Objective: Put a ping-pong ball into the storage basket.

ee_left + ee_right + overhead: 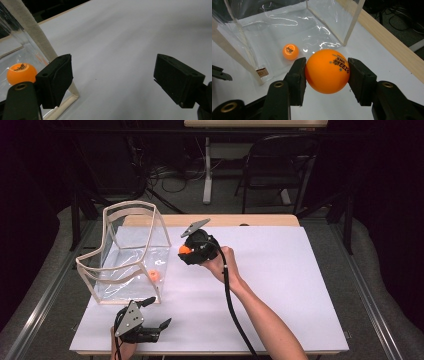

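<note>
High view: the right gripper [186, 249] is held up over the white table [280, 285], just right of the clear bag [131, 255], with an orange ball [184, 249] clamped between its jaws. The bag stands open at the table's far left, and a second ball [153, 276] lies on its floor near the near right corner. The left gripper [156, 312] rests at the near left edge of the table, just in front of the bag, its jaws spread apart with nothing between them.

Left gripper view: the two jaws of the left gripper [112, 77] stand wide apart over bare table [120, 37]. To the left, the bag's [15, 42] pale frame runs just beside one jaw, and the second ball [21, 73] shows through the clear wall.

Right gripper view: the jaws of the right gripper [325, 75] press on both sides of the ball [327, 71], printed side up. Beyond it stands the bag [287, 22], its second ball [290, 51] inside on the floor. The table's wooden edge [387, 37] runs along the right.
</note>
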`<state>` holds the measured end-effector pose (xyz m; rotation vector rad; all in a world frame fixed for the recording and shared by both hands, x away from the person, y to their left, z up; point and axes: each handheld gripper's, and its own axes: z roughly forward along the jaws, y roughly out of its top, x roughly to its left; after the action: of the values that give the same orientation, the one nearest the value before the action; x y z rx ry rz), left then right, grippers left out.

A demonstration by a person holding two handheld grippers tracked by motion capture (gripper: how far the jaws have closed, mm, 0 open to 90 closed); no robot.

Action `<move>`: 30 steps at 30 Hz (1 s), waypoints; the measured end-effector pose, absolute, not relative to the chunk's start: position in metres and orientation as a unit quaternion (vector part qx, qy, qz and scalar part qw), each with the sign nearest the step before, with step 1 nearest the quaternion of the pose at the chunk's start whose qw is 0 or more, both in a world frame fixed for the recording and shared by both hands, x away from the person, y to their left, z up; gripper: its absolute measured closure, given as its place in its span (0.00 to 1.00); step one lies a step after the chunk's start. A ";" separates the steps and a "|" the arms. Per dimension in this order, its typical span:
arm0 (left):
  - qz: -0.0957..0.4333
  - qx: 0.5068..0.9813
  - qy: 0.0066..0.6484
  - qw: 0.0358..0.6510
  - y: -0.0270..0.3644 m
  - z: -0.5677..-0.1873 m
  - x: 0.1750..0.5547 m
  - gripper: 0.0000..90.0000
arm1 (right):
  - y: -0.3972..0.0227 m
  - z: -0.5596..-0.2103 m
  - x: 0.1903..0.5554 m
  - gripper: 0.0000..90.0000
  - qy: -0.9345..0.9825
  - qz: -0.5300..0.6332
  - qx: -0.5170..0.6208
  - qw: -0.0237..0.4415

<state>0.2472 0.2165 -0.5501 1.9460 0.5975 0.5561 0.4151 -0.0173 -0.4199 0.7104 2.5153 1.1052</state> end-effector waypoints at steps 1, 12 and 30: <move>0.229 0.802 0.247 0.494 0.216 -0.550 0.247 0.17 | -0.017 -0.419 0.415 0.57 0.876 0.386 0.246 0.152; 0.230 0.802 0.247 0.493 0.217 -0.550 0.247 0.18 | -0.010 -0.412 0.415 0.57 0.878 0.385 0.239 0.155; 0.229 0.802 0.246 0.494 0.216 -0.550 0.247 0.17 | -0.004 -0.400 0.415 0.57 0.876 0.391 0.232 0.158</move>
<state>0.2472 0.2164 -0.5500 1.9441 0.5977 0.5553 0.4150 -0.0045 -0.4003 0.6642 2.5069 1.1184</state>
